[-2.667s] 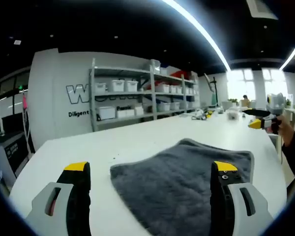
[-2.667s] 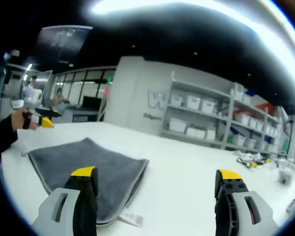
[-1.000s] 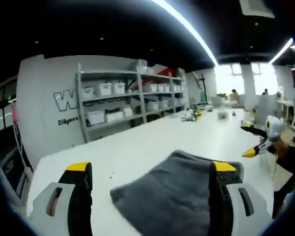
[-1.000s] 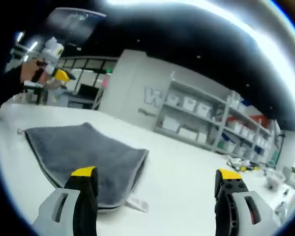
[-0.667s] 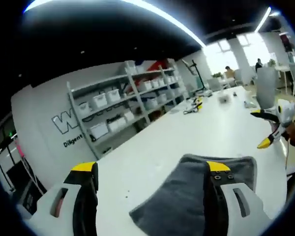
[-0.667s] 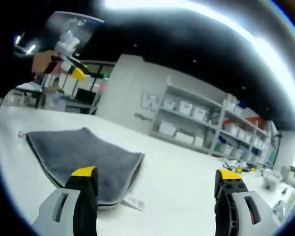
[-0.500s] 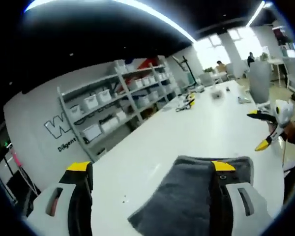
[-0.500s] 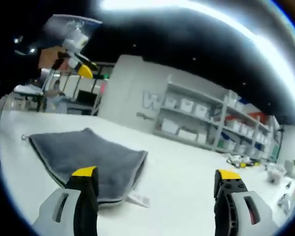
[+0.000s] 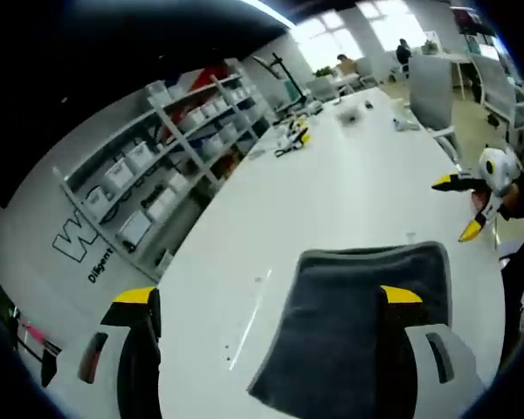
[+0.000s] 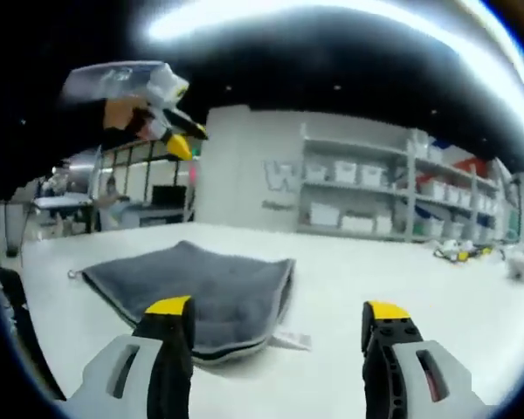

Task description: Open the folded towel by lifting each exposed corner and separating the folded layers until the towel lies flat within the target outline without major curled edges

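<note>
Lying folded on the white tabletop (image 9: 349, 175), the grey towel (image 9: 358, 323) has not been touched by either tool, so the step in hand looks like the approach to a first corner. In the left gripper view the left gripper (image 9: 271, 301) hangs high above the towel with its jaws spread wide and empty, while the right gripper (image 9: 467, 205) shows off to the side, held in a hand beyond the towel's far edge, jaws apart. In the right gripper view the right gripper (image 10: 275, 312) sits low near the tabletop, jaws wide and holding nothing, facing the towel's folded edge (image 10: 244, 349), where a small white label (image 10: 290, 340) sticks out. The layers seem to stack along that near edge, so a clean move would be to come in low, slide one jaw under only the top layer at a corner, close gently, then lift and draw it across. Pinching both layers at once would drag the whole towel. No target outline is discernible on the tabletop.
</note>
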Demonstrator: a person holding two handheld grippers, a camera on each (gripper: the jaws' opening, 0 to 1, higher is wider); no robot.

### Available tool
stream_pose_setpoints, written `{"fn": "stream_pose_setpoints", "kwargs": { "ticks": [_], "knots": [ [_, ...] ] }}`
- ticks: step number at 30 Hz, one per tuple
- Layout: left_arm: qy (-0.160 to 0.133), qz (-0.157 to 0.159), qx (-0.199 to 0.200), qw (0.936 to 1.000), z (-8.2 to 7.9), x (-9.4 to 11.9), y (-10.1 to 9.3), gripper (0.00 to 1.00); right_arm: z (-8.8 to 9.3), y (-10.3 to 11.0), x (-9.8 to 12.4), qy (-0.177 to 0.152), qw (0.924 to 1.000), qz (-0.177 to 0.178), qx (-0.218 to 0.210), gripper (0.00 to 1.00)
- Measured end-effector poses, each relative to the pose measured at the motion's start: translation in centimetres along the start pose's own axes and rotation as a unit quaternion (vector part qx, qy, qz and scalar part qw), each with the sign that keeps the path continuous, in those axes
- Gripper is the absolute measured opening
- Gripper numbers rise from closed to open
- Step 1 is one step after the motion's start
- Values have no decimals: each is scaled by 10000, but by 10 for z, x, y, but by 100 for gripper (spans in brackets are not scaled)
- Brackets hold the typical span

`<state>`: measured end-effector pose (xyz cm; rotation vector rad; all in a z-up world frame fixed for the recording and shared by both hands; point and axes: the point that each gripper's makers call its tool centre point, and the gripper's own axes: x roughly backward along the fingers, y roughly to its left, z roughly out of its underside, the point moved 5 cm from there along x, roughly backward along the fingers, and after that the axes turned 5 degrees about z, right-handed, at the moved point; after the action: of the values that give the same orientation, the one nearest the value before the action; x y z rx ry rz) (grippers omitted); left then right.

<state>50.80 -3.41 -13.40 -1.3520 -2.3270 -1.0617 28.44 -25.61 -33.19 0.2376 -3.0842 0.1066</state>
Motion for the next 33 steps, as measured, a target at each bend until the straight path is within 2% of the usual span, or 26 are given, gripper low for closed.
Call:
{"fn": "stream_pose_setpoints", "kwargs": {
  "ticks": [2,4,6,8,11,13,15,18,22,26,29,31,33],
  "knots": [
    [53,45,-74,9999,-3,-1,0,100,1,34,7,84,9943,-1043,-215,83],
    [173,79,-168,9997,-6,-3,2,100,0,55,16,136,9881,-1509,-266,87],
    [223,59,-186,9996,-7,-4,6,100,1,58,18,170,9893,-1448,-76,83],
    [256,54,-195,9995,-8,-4,11,100,9,58,16,352,9913,-1257,191,77],
    [297,94,-209,9993,-12,-10,12,100,17,59,14,597,9905,-1233,-149,67],
    [337,202,-219,9990,-11,-16,16,100,18,63,13,644,9870,-1353,-584,62],
    [419,313,-277,9982,-10,-21,15,100,21,64,12,689,9867,-1355,-575,54],
    [450,477,-325,9973,-12,-25,13,96,24,61,11,743,9875,-1245,-612,49],
    [460,707,-309,9960,-16,-35,8,96,27,63,11,826,9819,-1386,-987,47],
    [478,781,-364,9951,-22,-47,5,89,29,63,8,898,9828,-1324,-923,47],
    [402,931,-208,9946,-24,-67,7,87,28,64,6,930,9805,-1323,-1118,48],
    [405,965,-207,9943,-24,-73,5,86,28,63,4,939,9792,-1265,-1279,50],
    [436,1024,-301,9933,-20,-89,-4,86,28,62,3,929,9791,-1215,-1339,47]
  ]
}}
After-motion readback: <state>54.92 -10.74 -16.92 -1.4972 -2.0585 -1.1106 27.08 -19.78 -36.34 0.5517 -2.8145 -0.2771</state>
